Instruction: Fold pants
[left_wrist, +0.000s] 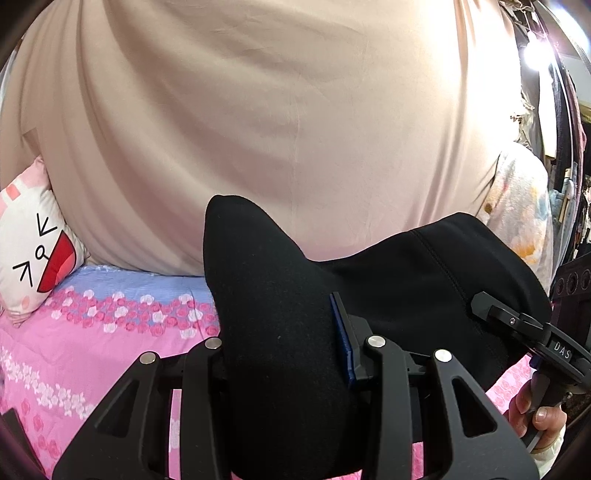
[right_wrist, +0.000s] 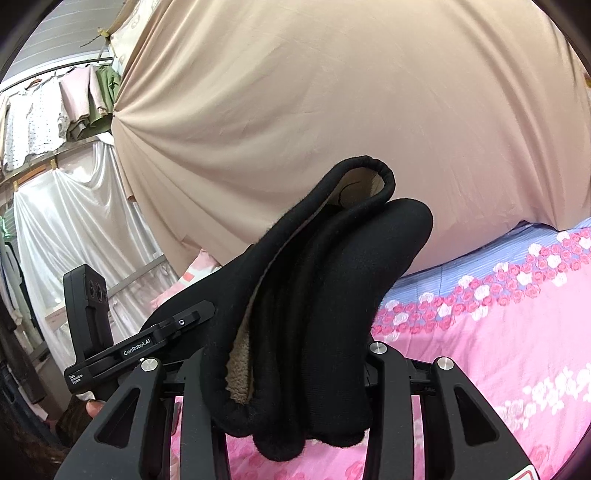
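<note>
Left wrist view: the left gripper (left_wrist: 284, 354) has its jaws pinching the black pants (left_wrist: 406, 288), held up above the bed (left_wrist: 110, 332). Right wrist view: the right gripper (right_wrist: 291, 373) pinches a thick bunch; layers might slip unevenly.

Pants (left_wrist: 280, 314) held above bedspread (left_wrist: 92, 332), pillow (left_wrist: 29, 254) left, curtain (left_wrist: 277, 110) behind

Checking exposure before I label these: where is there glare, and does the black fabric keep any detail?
Left wrist view: a lamp blows out the top right, and the pants read nearly flat black. Right wrist view: even light, no glare, fleecy lining and folds visible.
</note>
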